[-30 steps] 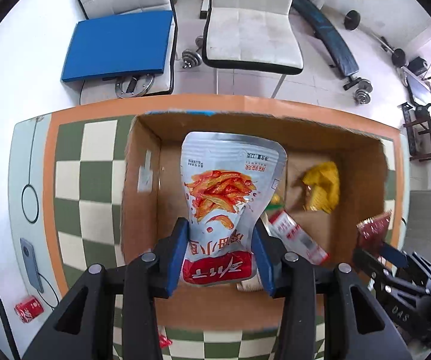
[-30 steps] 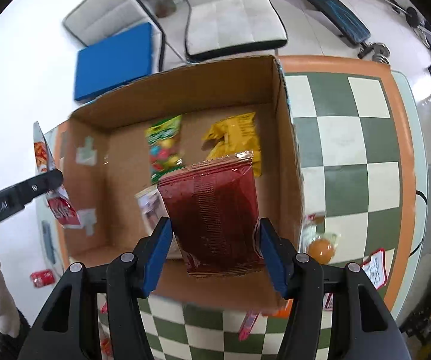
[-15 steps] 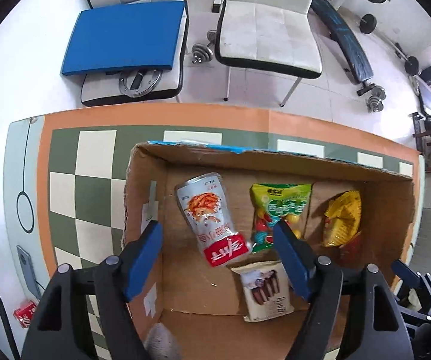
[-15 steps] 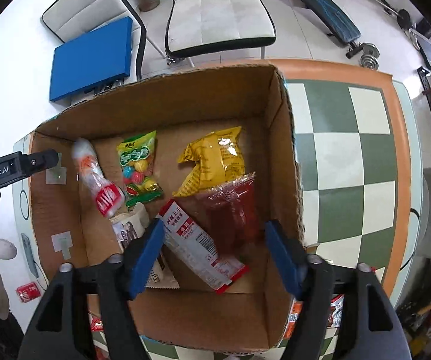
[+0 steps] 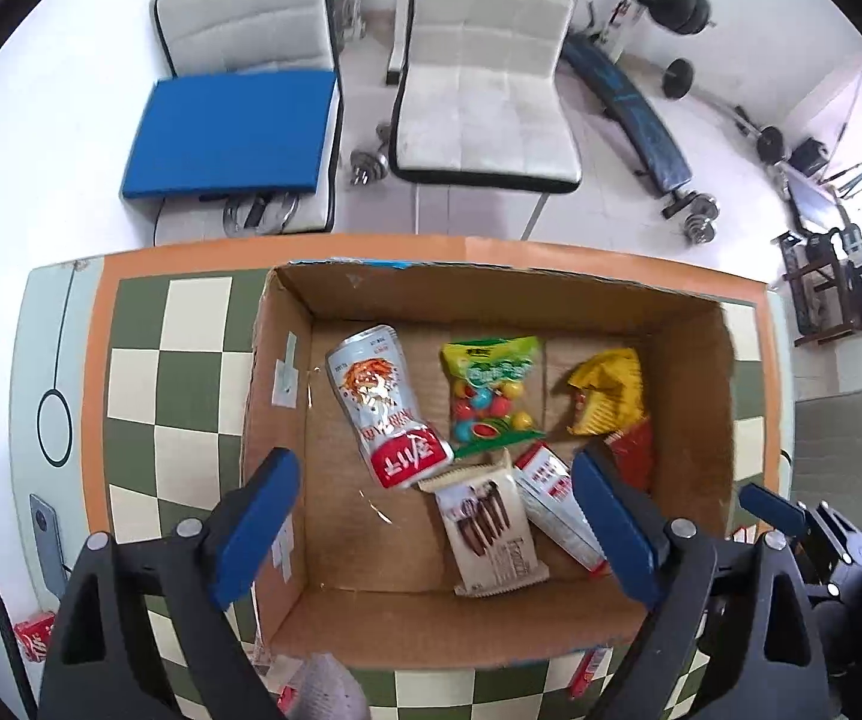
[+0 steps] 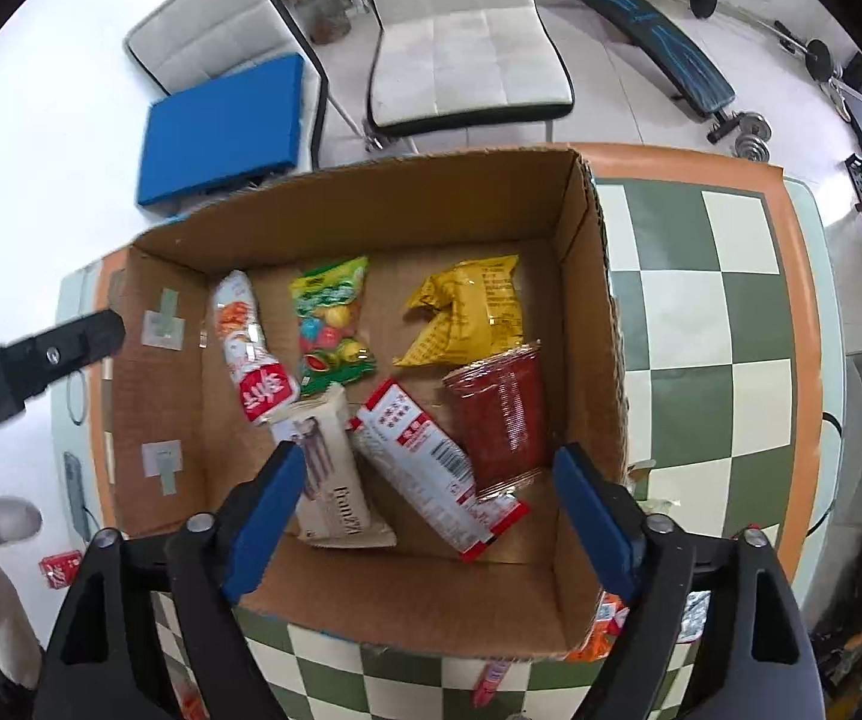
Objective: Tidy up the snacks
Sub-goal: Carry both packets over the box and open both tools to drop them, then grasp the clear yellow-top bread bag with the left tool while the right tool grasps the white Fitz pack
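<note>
Both grippers are hanging over the cardboard box (image 5: 275, 396), pointing almost straight down into it. The left gripper (image 5: 434, 525) is spreading its blue jaws wide, opening as I watch, with nothing clamped between them. The silver snack pouch (image 5: 383, 402) with the red label is lying flat on the box floor near the left wall, slightly tilted, clear of both pads.

The right gripper (image 6: 425, 519) is doing the same, jaws opening wide and gripping nothing. The dark red packet (image 6: 500, 414) is lying on the box floor by the right wall, its lower edge overlapping the white-and-red packet (image 6: 431, 462) just beside it.

The rest of the haul is sitting in the box too: a green candy bag (image 5: 491, 393) in the middle, touching the silver pouch's red end, a crumpled yellow bag (image 5: 608, 390) toward the far right, and a cream biscuit packet (image 5: 491, 528) lying alongside the white-and-red one.

The box is standing on a green-and-cream checkered table (image 6: 707, 312) with an orange border. A few small wrappers are peeking out at the near edge of the box, too hidden to identify. Beyond the table two white chairs are standing, one carrying a blue cushion (image 5: 233, 132).
</note>
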`<state>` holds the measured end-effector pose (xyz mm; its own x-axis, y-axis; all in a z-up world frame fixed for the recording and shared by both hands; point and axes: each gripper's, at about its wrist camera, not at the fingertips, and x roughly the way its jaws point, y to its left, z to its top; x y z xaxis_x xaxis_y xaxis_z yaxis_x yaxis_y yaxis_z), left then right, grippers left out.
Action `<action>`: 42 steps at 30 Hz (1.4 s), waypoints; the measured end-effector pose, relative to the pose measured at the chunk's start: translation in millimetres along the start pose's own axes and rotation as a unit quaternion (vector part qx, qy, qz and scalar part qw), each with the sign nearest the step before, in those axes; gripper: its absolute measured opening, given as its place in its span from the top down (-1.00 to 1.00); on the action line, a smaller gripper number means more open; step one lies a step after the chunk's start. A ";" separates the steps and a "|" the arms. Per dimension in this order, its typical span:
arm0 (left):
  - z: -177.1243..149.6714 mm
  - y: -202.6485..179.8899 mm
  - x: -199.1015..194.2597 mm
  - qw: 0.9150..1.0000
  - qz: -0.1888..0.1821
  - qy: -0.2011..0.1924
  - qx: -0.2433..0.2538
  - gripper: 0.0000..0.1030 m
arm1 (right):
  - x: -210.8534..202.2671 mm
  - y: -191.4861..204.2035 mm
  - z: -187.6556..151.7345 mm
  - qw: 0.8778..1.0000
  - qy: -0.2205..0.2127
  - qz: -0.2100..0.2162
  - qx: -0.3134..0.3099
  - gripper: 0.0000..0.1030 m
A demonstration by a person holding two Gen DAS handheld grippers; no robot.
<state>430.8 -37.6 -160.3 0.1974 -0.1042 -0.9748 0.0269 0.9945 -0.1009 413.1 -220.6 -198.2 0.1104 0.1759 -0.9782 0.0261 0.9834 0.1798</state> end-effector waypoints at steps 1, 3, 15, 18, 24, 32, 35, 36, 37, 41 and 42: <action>-7.7 -1.9 -7.8 1.000 0.002 -0.012 0.002 -0.80 | -4.6 1.5 -4.9 1.000 -0.007 0.000 -0.005 -0.73; -22.5 -4.3 -21.6 0.999 0.005 -0.032 0.003 -0.80 | -14.3 6.4 -15.6 1.000 -0.022 -0.003 -0.021 -0.75; -114.1 -16.0 -83.5 0.989 0.012 -0.148 0.012 -0.80 | -75.7 15.6 -94.8 0.994 -0.105 0.014 -0.035 -0.79; -130.0 -10.2 -92.0 0.986 0.010 -0.164 0.003 -0.80 | -83.7 12.9 -115.1 0.993 -0.116 0.026 -0.022 -0.79; -172.3 19.5 -83.5 0.990 0.025 -0.137 -0.025 -0.80 | -75.1 -1.4 -157.4 0.993 -0.096 0.057 0.023 -0.79; -210.4 81.9 -8.2 0.994 0.093 -0.028 -0.049 -0.80 | 11.8 16.8 -193.0 0.998 -0.001 0.065 0.027 -0.79; -217.5 99.3 15.1 0.994 0.103 -0.003 -0.043 -0.80 | 49.5 31.7 -196.0 0.997 0.022 0.069 0.028 -0.79; -218.6 102.9 21.3 0.993 0.108 0.004 -0.038 -0.80 | 59.3 37.2 -195.6 0.997 0.026 0.064 0.025 -0.79; -219.6 106.3 28.3 0.993 0.113 0.012 -0.029 -0.80 | 70.3 43.5 -195.4 0.998 0.027 0.055 0.018 -0.79; -218.0 111.6 61.8 0.987 0.148 0.048 0.040 -0.80 | 111.1 66.5 -192.8 0.999 0.029 0.013 -0.007 -0.79; -216.8 113.5 70.1 0.985 0.153 0.056 0.053 -0.80 | 118.4 69.5 -191.4 0.999 0.030 0.008 -0.009 -0.79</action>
<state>235.3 69.3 -283.3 0.1033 0.2068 -0.9729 0.0869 0.9725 0.2159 237.8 -122.8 -321.4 0.0501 0.1926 -0.9800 0.0077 0.9811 0.1932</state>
